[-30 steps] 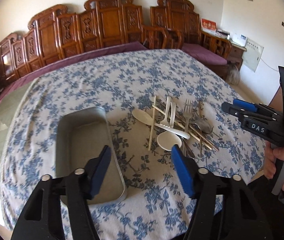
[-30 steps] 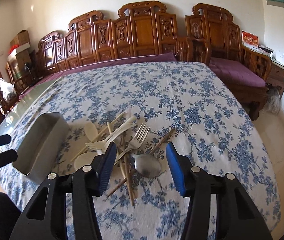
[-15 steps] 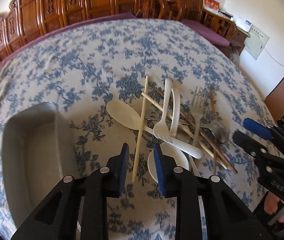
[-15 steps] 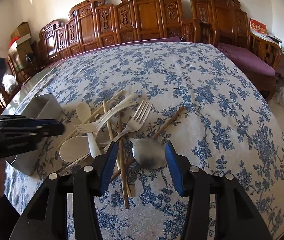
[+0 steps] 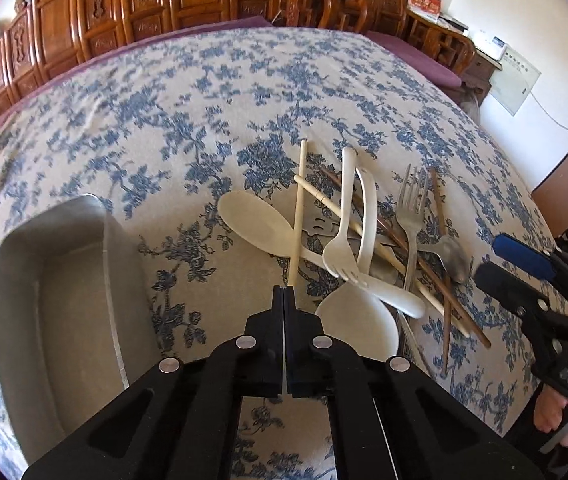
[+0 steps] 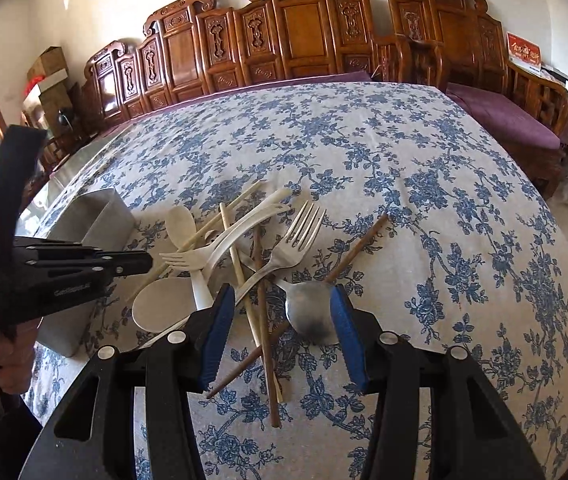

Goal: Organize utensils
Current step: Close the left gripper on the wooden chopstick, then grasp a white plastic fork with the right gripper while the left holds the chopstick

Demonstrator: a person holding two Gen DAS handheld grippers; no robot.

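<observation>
A heap of utensils lies on the flowered tablecloth: a pale chopstick (image 5: 297, 208), a cream spoon (image 5: 256, 224), a white plastic fork (image 5: 339, 256), a metal fork (image 5: 411, 216), a metal spoon (image 6: 311, 312) and brown chopsticks (image 6: 262, 320). My left gripper (image 5: 284, 292) is shut on the near end of the pale chopstick, which still lies on the cloth. The empty metal tray (image 5: 64, 280) sits just left of it. My right gripper (image 6: 282, 320) hangs low over the heap, open. The metal spoon's bowl and the brown chopsticks lie between its blue pads (image 6: 220, 320).
Carved wooden chairs (image 6: 303, 32) line the far side of the table. The table's near edge runs just below both grippers. A hand (image 5: 551, 416) holds the right gripper (image 5: 499, 260) at the right of the left wrist view.
My left gripper came down and forward from above the tray's corner to the heap, and its jaws closed around the pale chopstick's end. My right gripper sank a little over the metal spoon.
</observation>
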